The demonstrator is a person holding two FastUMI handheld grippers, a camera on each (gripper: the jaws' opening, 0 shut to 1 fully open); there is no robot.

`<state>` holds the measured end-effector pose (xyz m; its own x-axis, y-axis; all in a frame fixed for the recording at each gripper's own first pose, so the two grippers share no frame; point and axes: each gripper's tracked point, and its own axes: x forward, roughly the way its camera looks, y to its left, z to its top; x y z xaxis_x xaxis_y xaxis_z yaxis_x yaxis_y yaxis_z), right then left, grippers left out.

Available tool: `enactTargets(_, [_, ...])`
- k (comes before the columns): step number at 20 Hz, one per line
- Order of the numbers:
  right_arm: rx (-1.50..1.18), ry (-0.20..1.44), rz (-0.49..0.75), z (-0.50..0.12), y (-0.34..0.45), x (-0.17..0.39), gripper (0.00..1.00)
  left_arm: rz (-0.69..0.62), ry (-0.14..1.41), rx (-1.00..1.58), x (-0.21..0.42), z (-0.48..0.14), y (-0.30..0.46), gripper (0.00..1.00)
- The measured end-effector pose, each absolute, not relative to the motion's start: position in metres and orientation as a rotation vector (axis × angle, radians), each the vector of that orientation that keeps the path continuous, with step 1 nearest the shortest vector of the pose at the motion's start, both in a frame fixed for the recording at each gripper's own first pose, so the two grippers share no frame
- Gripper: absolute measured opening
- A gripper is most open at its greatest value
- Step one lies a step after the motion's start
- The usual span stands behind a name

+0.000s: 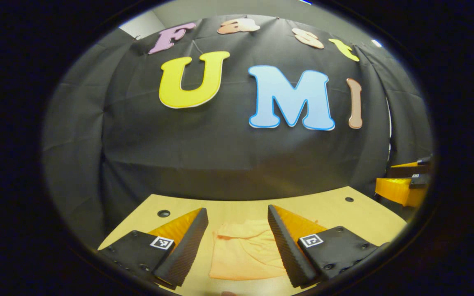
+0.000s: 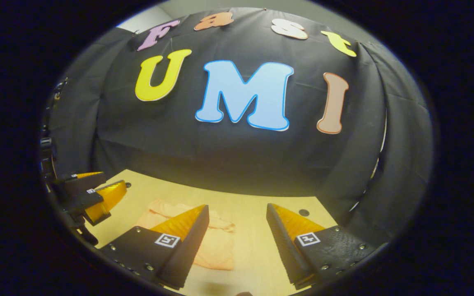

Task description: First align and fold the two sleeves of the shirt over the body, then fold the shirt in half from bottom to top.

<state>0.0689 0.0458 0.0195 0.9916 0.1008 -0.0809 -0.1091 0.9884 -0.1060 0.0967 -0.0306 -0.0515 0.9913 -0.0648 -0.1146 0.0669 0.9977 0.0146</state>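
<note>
Shirt: one pale orange shirt is laid on the light wooden desk, folded into a compact, roughly rectangular bundle with soft creases and a darker seam line near its far edge; in the right gripper view the shirt is seen with a rumpled far edge.
Count: one shirt, one desk, two tools.
Left tool: the left tool is held wide open above the near part of the shirt, which is framed between its fingers; nothing is gripped or touched.
Right tool: the right tool is also spread wide, held just to the right of the shirt, nothing gripped.
</note>
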Motion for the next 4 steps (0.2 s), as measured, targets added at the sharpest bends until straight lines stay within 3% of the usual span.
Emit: enactTargets(4, [-0.104, 0.030, 0.120, 0.027, 0.028, 0.035, 0.87, -0.064, 0.053, 0.031, 0.054, -0.028, -0.055, 0.94])
